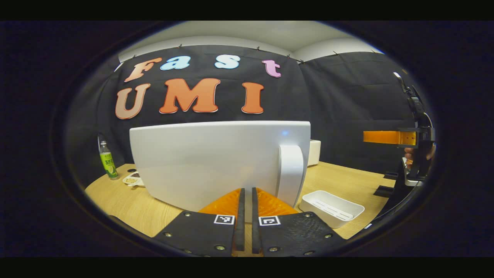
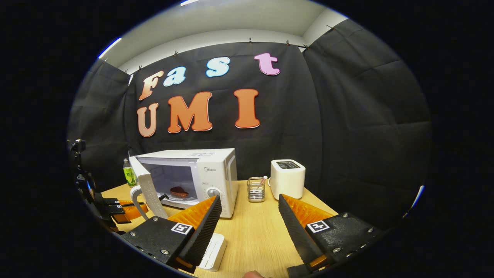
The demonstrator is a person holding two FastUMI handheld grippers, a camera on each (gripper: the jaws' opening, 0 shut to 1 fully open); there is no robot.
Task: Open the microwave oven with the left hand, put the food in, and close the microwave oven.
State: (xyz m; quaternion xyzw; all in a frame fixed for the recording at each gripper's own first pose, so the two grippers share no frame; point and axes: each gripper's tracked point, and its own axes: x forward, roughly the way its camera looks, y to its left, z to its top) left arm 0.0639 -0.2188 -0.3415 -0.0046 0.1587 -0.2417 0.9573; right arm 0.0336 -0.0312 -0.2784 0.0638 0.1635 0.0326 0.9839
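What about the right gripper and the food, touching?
Apart. Right gripper view: the food sits inside the microwave, far beyond the open right gripper.

In the right gripper view, the microwave (image 2: 210, 177) stands on the table (image 2: 254, 227) before the cloth wall. Its door (image 2: 148, 189) is swung open toward the left, and the food (image 2: 178, 191) lies inside on the plate (image 2: 181, 196). Right of the microwave stands a small cup (image 2: 256, 189), and right of that a toaster (image 2: 287, 178). A bottle (image 2: 129, 173) stands behind the door, at the left. The tray (image 2: 211, 253) lies near the front, under the right gripper (image 2: 249, 218). The left gripper (image 2: 125, 208) is just left of the door. In the left gripper view, a small dish (image 1: 132, 179) lies beside the bottle (image 1: 108, 162).
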